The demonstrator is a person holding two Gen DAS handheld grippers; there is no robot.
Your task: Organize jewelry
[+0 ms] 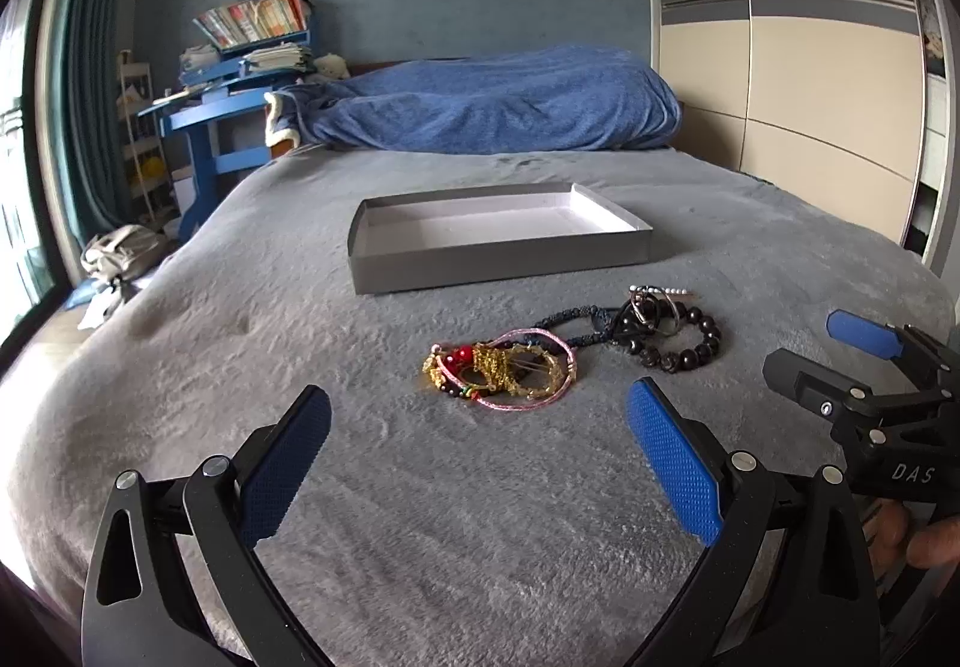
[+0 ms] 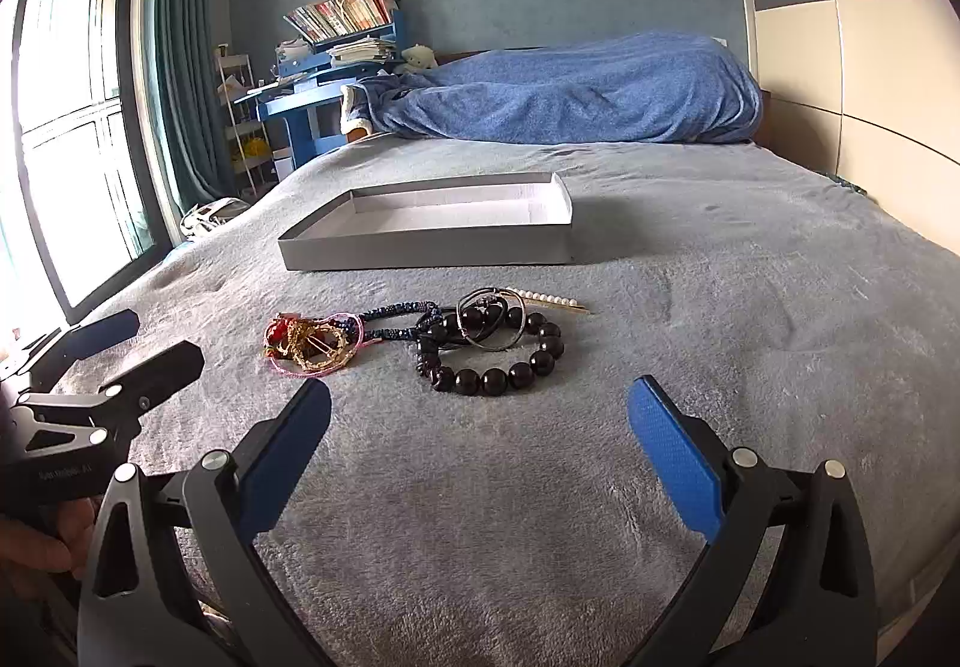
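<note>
Jewelry, a tangled heap of gold, pink and black-bead bracelets point(image 2: 414, 343), lies just before the shallow grey cardboard tray point(image 2: 420, 250), which holds nothing; left gripper point(image 1: 480, 463) and right gripper point(image 2: 480, 463) gape, both unladen. Nothing sorted yet.

Ahead of my left claw point(image 1: 480, 463) the bed point(image 1: 480, 547) wears a matt, fuzzy grey fleece. My pads point(image 1: 675, 457) are blue dimpled rubber on matt black plastic. The tray point(image 1: 504, 259) beyond looks like matt grey card. The beads point(image 2: 492, 376) are glossy black; the chain point(image 1: 498, 367) glints like gold metal.
</note>
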